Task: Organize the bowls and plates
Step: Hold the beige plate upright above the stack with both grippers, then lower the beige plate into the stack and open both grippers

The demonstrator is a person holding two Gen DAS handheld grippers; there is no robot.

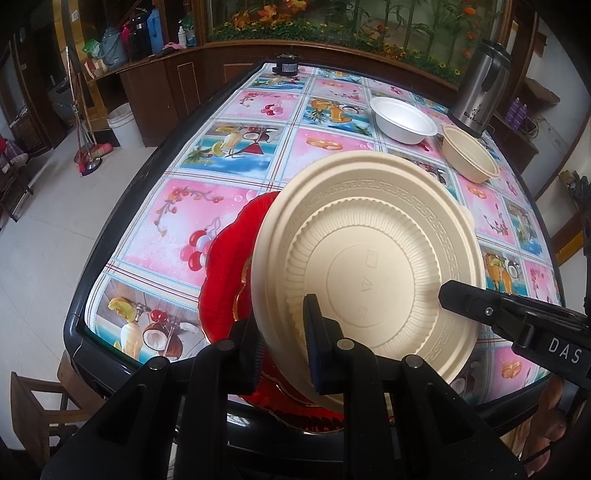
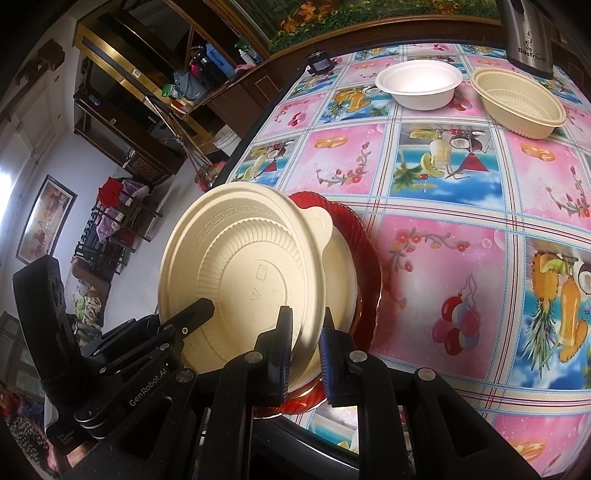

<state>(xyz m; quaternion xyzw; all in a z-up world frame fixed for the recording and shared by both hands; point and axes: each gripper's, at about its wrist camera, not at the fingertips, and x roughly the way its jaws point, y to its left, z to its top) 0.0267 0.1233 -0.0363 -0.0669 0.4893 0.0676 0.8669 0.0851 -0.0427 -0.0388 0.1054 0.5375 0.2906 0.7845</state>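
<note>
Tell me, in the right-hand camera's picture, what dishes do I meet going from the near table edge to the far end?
Beige plate held up over the red plate → white bowl and beige bowl → steel kettle.

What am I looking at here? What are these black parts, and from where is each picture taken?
A person holds black tongs in each hand; a small camera on each looks along its fingers. One picture is from the left tongs, the other from the right tongs. Both are shut on the rim of one tilted cream plate, above a red plate on the patterned table. Farther away stand a white bowl, a cream bowl and a steel kettle.
</note>
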